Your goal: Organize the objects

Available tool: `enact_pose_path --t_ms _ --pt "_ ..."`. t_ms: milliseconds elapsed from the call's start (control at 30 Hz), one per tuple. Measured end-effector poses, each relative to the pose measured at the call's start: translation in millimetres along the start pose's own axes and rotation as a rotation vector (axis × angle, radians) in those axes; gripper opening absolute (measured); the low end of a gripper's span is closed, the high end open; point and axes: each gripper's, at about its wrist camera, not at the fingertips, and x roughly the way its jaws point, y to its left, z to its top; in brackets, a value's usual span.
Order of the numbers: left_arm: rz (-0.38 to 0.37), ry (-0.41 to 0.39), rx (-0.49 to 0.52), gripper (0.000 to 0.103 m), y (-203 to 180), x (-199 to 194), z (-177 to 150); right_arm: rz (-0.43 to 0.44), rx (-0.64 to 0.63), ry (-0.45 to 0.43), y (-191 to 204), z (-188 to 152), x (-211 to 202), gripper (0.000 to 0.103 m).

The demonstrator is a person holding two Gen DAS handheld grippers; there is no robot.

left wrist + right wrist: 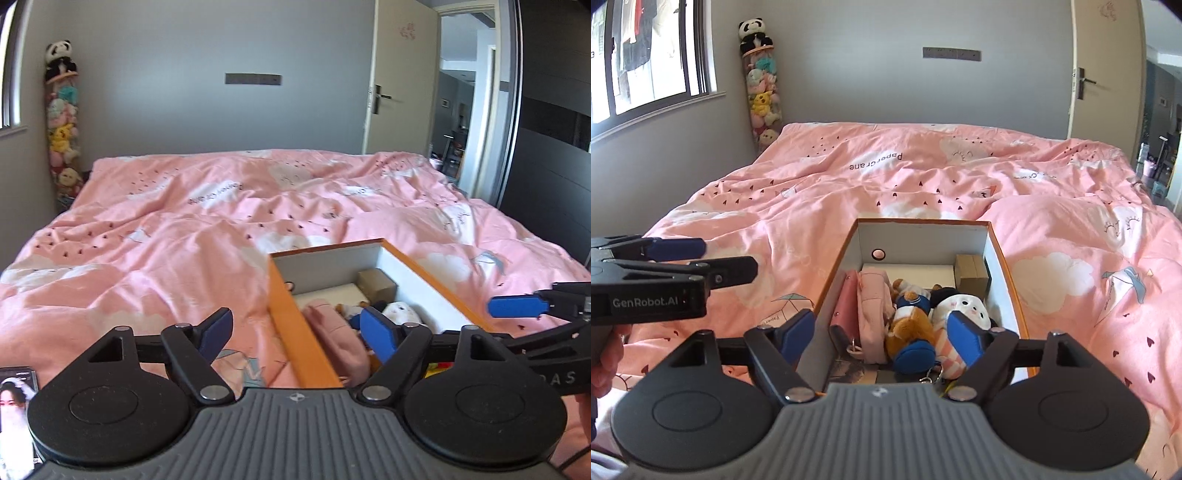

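A bed [923,192] under a rumpled pink duvet fills the middle of the frame. Behind it stands a grey wall [868,81]. At upper left, daylight comes through a window [653,55]; a tall tube of plush toys [762,92] fills the corner. At upper right, a cream door [402,74] stands open beside a dark wardrobe [554,129].

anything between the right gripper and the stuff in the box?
Nothing visible. The right gripper hangs open above the near end of the lidless box, with the bear and white plush directly ahead. The left gripper sits off to the side, over the duvet.
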Motion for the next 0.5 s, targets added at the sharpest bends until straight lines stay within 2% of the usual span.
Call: enact_pose_path --t_ms 133,333,500 --pt "0.113 -0.009 0.041 0.093 1.8 -2.5 -14.1 -0.054 -0.031 -0.027 13.6 -14.1 0.4 0.084" --pt "0.112 0.022 0.029 0.093 7.9 1.9 -31.3 -0.104 -0.044 -0.065 23.0 -30.1 7.9 0.089" --pt "0.123 0.138 -0.029 0.093 11.4 18.6 -44.0 -0.109 -0.045 -0.043 24.1 -42.9 23.1 0.09"
